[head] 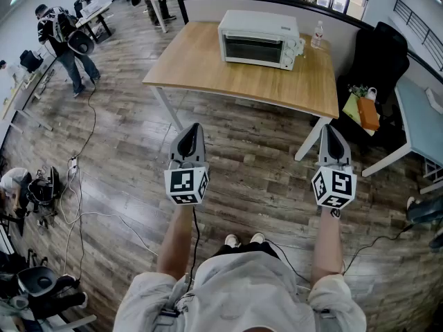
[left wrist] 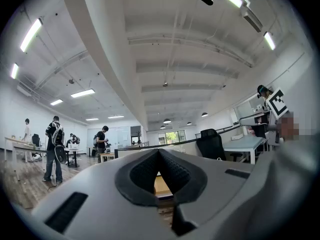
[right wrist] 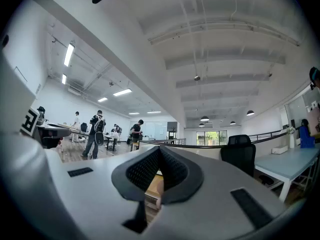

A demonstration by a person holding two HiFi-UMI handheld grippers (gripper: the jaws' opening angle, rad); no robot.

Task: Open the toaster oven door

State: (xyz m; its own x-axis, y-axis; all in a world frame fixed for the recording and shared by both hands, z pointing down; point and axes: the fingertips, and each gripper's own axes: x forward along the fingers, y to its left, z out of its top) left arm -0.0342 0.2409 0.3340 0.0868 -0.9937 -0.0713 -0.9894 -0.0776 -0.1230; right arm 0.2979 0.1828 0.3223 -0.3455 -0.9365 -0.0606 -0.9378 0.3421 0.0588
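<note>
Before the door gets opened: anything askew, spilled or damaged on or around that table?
Nothing stands out. The toaster oven sits upright on the wooden table, door closed, a water bottle standing beside it. The left claw and right claw are shut, empty, short of the table.

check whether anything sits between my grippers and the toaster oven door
Nothing visible does. The left gripper and right gripper hang over open floor short of the table; the toaster oven faces them with bare tabletop before its shut door. The water bottle stands aside, past its knob end.
</note>
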